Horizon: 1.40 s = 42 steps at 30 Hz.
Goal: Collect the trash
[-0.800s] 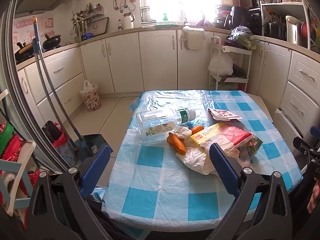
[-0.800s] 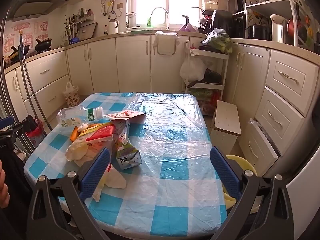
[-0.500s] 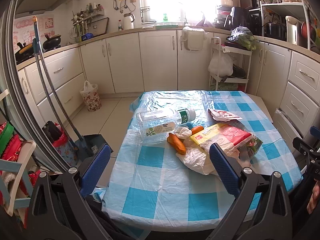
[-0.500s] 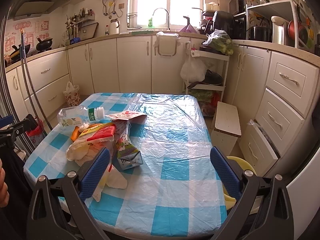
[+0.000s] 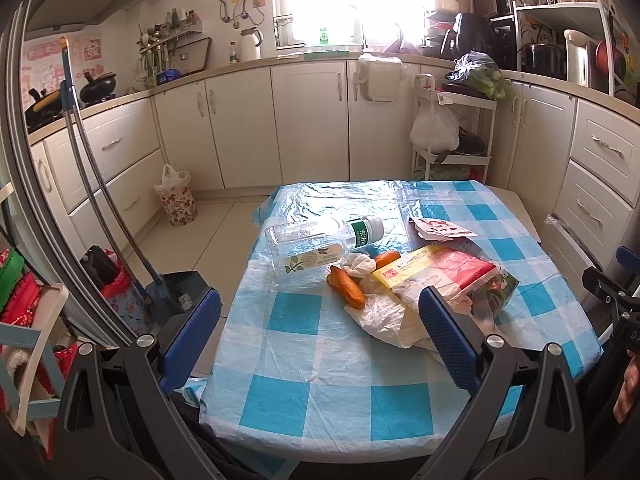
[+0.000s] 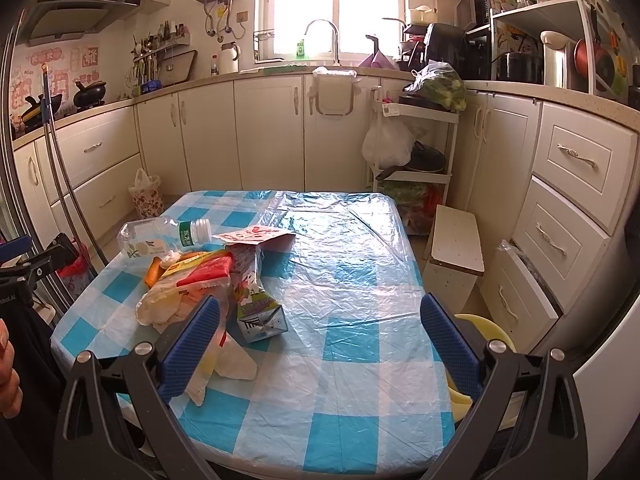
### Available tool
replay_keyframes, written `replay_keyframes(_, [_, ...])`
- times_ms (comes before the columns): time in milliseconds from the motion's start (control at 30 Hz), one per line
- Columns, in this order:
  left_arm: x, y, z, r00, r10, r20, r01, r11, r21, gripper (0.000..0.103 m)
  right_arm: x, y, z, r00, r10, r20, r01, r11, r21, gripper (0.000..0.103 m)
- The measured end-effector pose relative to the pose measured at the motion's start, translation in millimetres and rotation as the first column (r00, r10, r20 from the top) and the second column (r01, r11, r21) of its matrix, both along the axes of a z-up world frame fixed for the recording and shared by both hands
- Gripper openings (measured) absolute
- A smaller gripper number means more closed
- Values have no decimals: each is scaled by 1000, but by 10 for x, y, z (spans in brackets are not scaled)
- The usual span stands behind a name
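Trash lies on the blue-checked table [image 5: 320, 352]: a clear plastic bottle [image 5: 316, 242] on its side, a crumpled tissue [image 5: 360, 265], two orange pieces [image 5: 346, 291], a yellow-red wrapper [image 5: 436, 272] on a white plastic bag [image 5: 380, 316], and a torn carton [image 6: 256, 280]. The bottle also shows in the right wrist view [image 6: 160, 236]. My left gripper [image 5: 320, 336] is open and empty above the table's near edge. My right gripper [image 6: 316, 340] is open and empty, its left finger next to the bag.
White kitchen cabinets [image 5: 308, 124] line the walls. A floral bin with a bag [image 5: 176, 200] stands on the floor at the left. A dustpan and broom [image 5: 176, 296] stand beside the table. A small white stool [image 6: 456, 248] and a yellow basin [image 6: 484, 332] are at the right.
Both views have barely shifted; the right gripper has risen slightly. Nothing on the table has moved.
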State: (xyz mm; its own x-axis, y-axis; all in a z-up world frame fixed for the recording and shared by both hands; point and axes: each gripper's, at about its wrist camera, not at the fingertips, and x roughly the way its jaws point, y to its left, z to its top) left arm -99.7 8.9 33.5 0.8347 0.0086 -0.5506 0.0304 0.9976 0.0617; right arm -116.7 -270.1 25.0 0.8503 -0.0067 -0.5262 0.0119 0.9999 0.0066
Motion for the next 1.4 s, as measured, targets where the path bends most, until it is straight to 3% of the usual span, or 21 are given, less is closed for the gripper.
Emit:
replay_keyframes(500, [13,23,10,1000,2,4,-2,1000,-10,96,14,-31,-12,999,17,-33,-15,998,60,96])
replay_keyframes(1133, [104,132,6,1000,1,-27,-1,1000,-8,96,21,103,-21,996,90,-16,-89,995,36,96])
replay_keyframes(1300, [259,112,92,992,-116,-56,119,991,63,96,41,115,-37,987,156,-26,-153,983,103,96])
replay_keyframes(1400, [410,84,81,981,-169,-92,181,972,147,96,78,126,-54,975,220,-22,-212,958,193,96])
